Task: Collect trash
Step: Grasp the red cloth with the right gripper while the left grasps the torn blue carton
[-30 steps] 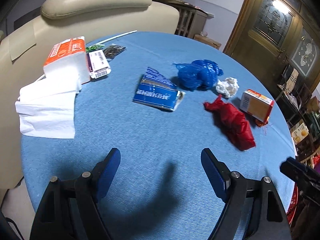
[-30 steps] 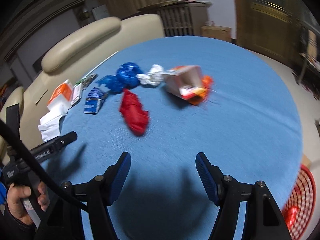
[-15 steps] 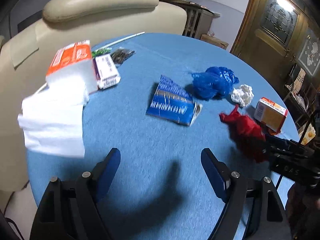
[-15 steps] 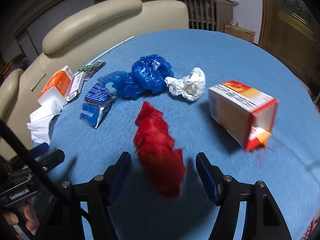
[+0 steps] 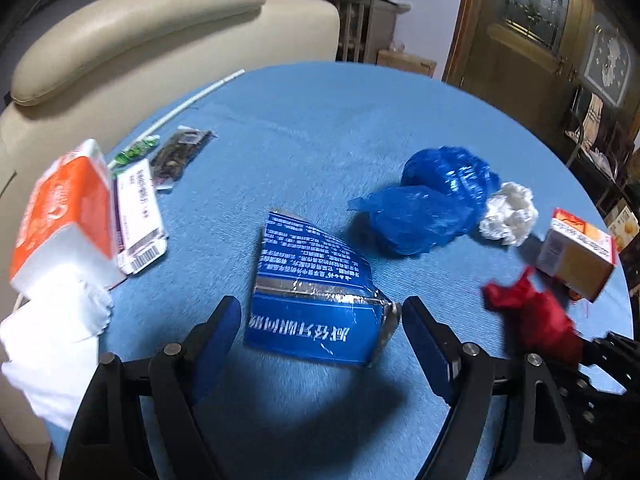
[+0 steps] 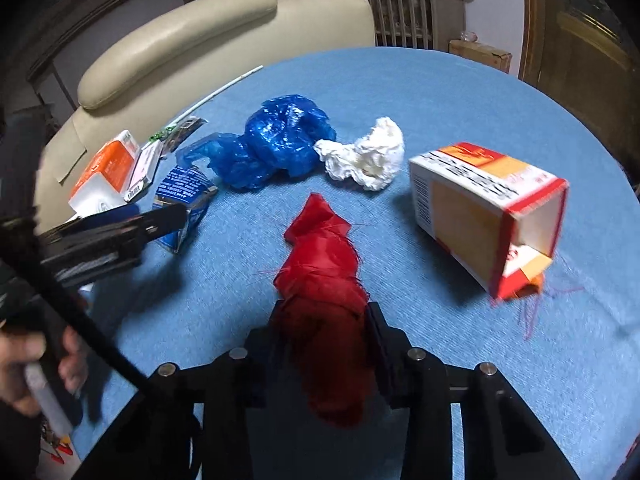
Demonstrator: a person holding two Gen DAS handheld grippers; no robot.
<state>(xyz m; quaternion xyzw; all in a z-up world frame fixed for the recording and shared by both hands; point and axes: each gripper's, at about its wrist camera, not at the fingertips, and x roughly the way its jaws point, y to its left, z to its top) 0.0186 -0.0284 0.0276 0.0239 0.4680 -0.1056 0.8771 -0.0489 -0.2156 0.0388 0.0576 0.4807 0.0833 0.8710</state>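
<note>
Now red cloth [image 6: 324,280] between right fingers [image 6: 376,332]

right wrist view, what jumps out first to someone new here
The red cloth grabs the eye, pinched in the right gripper at the bottom centre. Behind it lie crumpled blue plastic bags and white paper, with an open orange-and-white box on its side at right.

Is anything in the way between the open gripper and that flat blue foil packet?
Nothing visible is. The left gripper is open, one finger on each side of the flattened blue foil packet lying on the blue tablecloth. The crumpled blue plastic bag lies farther off, apart from it.
</note>
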